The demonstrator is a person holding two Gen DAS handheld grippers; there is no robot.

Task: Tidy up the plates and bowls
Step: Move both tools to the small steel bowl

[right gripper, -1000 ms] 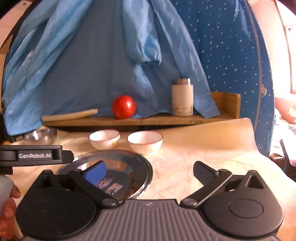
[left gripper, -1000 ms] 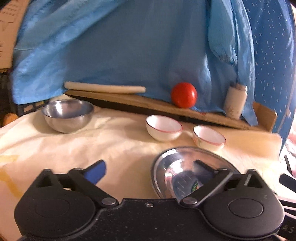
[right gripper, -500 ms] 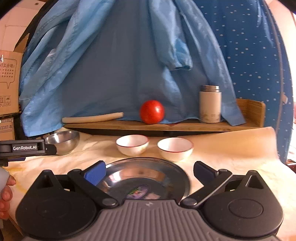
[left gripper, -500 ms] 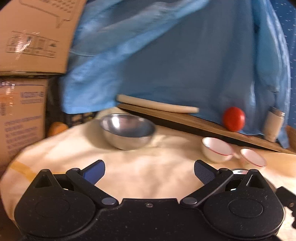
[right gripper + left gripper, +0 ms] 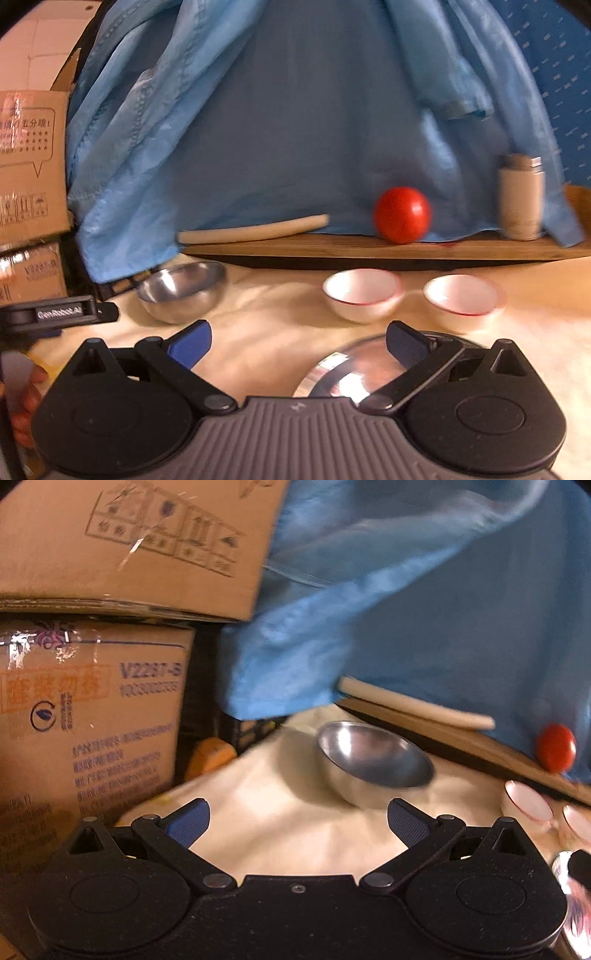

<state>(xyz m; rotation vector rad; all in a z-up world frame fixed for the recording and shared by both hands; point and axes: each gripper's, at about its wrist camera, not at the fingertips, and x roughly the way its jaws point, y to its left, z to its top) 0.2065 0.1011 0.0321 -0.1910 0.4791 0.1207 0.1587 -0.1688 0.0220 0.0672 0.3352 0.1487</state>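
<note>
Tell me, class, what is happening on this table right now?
A person holds a two-finger gripper in each hand over a cream cloth. Both are open and empty. The left gripper points at the steel bowl; the right gripper hovers beside the steel plate. Two red-rimmed white bowls sit side by side, unstacked. A tomato, a rolling pin and a flask rest on the wooden board behind.
</note>
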